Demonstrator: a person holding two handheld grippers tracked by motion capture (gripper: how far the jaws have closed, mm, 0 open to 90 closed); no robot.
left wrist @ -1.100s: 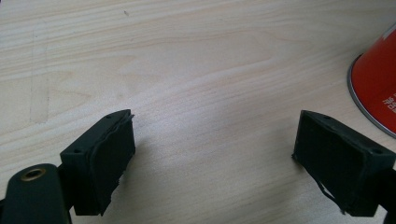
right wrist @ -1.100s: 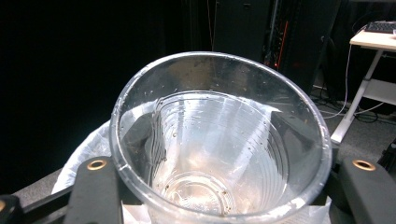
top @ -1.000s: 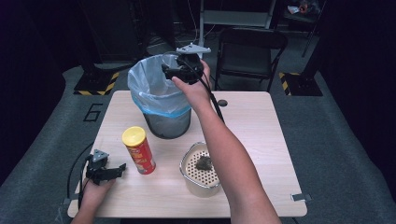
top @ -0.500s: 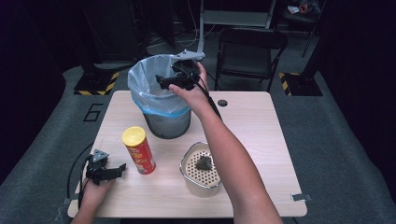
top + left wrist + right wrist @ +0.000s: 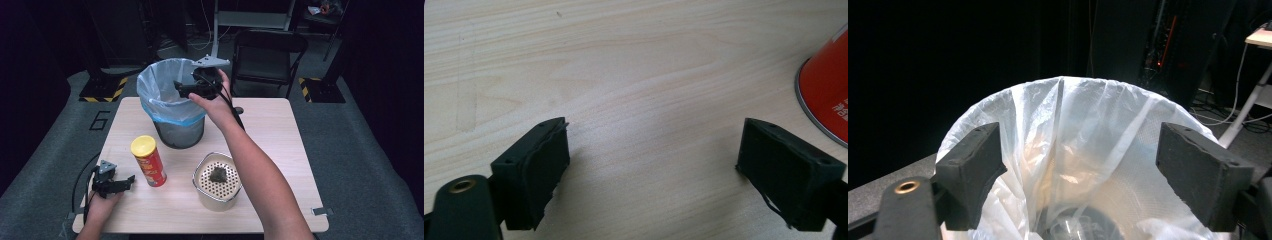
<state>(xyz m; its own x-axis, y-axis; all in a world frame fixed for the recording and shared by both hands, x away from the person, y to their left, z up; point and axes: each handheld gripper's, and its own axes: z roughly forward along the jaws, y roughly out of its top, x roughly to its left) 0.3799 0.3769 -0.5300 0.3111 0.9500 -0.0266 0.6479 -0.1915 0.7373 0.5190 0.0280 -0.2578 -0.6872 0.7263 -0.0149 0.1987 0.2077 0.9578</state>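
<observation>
A: Right gripper (image 5: 179,89) is over the bin (image 5: 172,107), jaws well apart with nothing between them. They have just been closing a little after opening, and in the right gripper view there is only the white liner (image 5: 1083,150) below

B: So the drop looks done. Where's what's left?

A: A dark scrap (image 5: 218,174) sits in the strainer pot (image 5: 216,197) near the table's (image 5: 280,135) front edge, and the can (image 5: 148,161) stands upright left of it

B: I'd say lift the hand straight up before swinging back, so the jaws don't catch the liner and tip the bin. Keep them wide for the next pick

A: And the left gripper (image 5: 131,180)?

B: Resting low on the table just beside the can, jaws apart and empty, closing slightly just now. The left gripper view has bare wood between the pads (image 5: 536,172) and the can's red base (image 5: 829,100) off to one side, untouched
</observation>
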